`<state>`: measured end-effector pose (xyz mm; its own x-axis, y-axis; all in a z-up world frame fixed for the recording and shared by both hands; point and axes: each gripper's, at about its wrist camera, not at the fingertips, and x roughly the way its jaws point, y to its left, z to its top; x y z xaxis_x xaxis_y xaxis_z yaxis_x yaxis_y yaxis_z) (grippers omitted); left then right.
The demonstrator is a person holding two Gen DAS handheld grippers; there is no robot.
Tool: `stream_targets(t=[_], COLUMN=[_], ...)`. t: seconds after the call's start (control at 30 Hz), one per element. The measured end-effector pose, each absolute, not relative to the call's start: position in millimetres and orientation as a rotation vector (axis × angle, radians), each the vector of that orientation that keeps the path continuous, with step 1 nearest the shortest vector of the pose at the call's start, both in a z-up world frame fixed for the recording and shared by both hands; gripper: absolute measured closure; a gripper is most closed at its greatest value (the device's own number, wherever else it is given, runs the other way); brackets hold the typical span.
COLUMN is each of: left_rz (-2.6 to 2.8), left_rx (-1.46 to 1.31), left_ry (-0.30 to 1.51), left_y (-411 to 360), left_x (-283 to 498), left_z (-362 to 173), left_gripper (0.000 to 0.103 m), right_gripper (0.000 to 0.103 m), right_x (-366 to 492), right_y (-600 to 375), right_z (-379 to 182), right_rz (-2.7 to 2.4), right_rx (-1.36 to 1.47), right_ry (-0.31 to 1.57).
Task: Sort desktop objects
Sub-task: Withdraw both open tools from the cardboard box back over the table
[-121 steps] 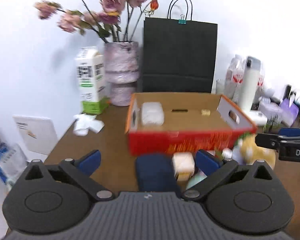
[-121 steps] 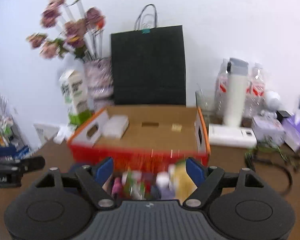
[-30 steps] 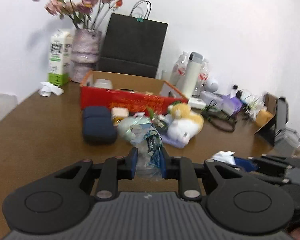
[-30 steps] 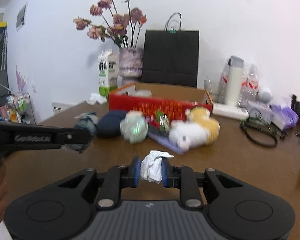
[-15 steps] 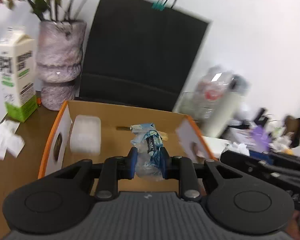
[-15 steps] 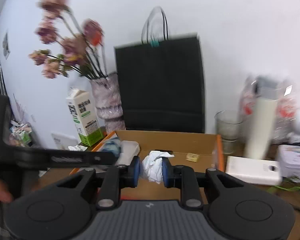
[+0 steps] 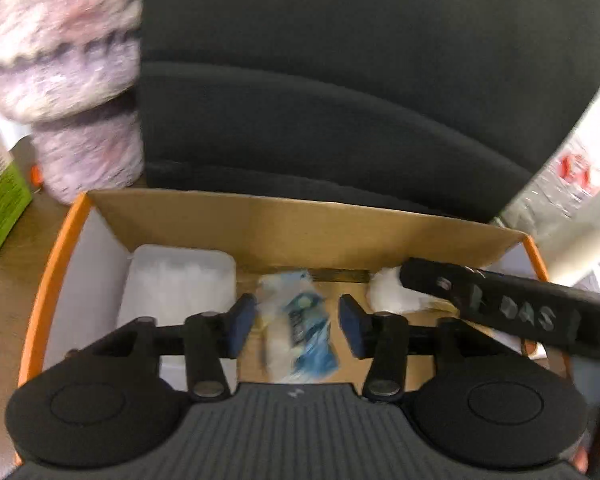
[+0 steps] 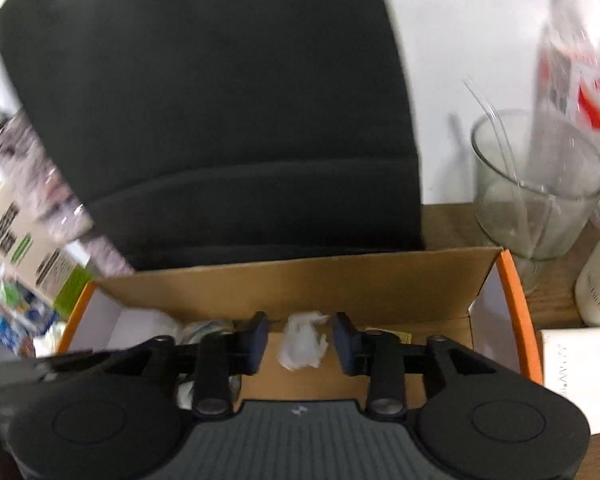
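Both grippers hang over the orange-rimmed cardboard box (image 7: 292, 232). My left gripper (image 7: 296, 324) is open, and a crumpled blue-and-clear plastic wrapper (image 7: 300, 332) sits loose between its fingers, over the box floor. My right gripper (image 8: 300, 340) is open too, with a white crumpled tissue (image 8: 302, 338) loose between its fingers inside the box (image 8: 300, 280). The right gripper's black body (image 7: 500, 308) crosses the left wrist view at the right, beside the tissue (image 7: 388, 292). A clear plastic container (image 7: 176, 284) lies in the box's left end.
A black paper bag (image 7: 340, 80) stands right behind the box. A mottled pink vase (image 7: 72, 80) and a milk carton (image 7: 0, 184) stand at the left. A glass cup (image 8: 536, 188), water bottles (image 8: 580, 60) and a white box (image 8: 580, 372) stand at the right.
Both grippers moved forward and down over the box and opened. The wrapper and the tissue, held half a second ago, now sit loose between the spread fingers.
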<state>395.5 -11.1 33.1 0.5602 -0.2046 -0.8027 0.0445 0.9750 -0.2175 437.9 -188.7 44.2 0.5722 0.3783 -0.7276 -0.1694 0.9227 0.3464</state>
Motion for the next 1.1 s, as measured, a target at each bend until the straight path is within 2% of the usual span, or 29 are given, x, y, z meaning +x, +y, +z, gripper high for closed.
stream_targets(t=[0.03, 0.07, 0.2, 0.27, 0.37, 0.43, 0.67, 0.73, 0.83, 1.1], left_rz=[-0.172, -0.172, -0.232, -0.23, -0.176, -0.149, -0.103, -0.119, -0.129, -0.112], left_rx=[-0.184, -0.184, -0.139, -0.1, -0.014, 0.011, -0.025, -0.05, -0.056, -0.048], left_ry=[0.955, 0.937, 0.871, 0.828, 0.791, 0.781, 0.684, 0.673, 0.699, 0.628], left_y=[-10, -10, -14, -15, -14, -8, 17, 22, 20, 6], left_x=[393, 390, 370, 352, 322, 302, 187, 149, 99, -42], left_z=[35, 40, 62, 76, 87, 94, 114, 112, 98, 42], left_gripper=[0.028, 0.024, 0.015, 0.014, 0.012, 0.006, 0.004, 0.003, 0.003, 0.002], right_gripper=[0.047, 0.044, 0.044, 0.044, 0.035, 0.029, 0.028, 0.024, 0.017, 0.016], right_x=[439, 441, 426, 408, 371, 345, 230, 189, 120, -31], right_y=[-192, -196, -201, -201, -200, -206, -228, -227, -220, -218], right_z=[41, 38, 51, 67, 90, 100, 119, 120, 111, 53], right_rz=[0.337, 0.347, 0.309, 0.303, 0.288, 0.275, 0.252, 0.262, 0.294, 0.332], right_rx=[0.283, 0.314, 0.291, 0.233, 0.111, 0.025, -0.085, -0.103, -0.124, -0.082], right_ry=[0.91, 0.91, 0.869, 0.827, 0.744, 0.689, 0.573, 0.527, 0.49, 0.503])
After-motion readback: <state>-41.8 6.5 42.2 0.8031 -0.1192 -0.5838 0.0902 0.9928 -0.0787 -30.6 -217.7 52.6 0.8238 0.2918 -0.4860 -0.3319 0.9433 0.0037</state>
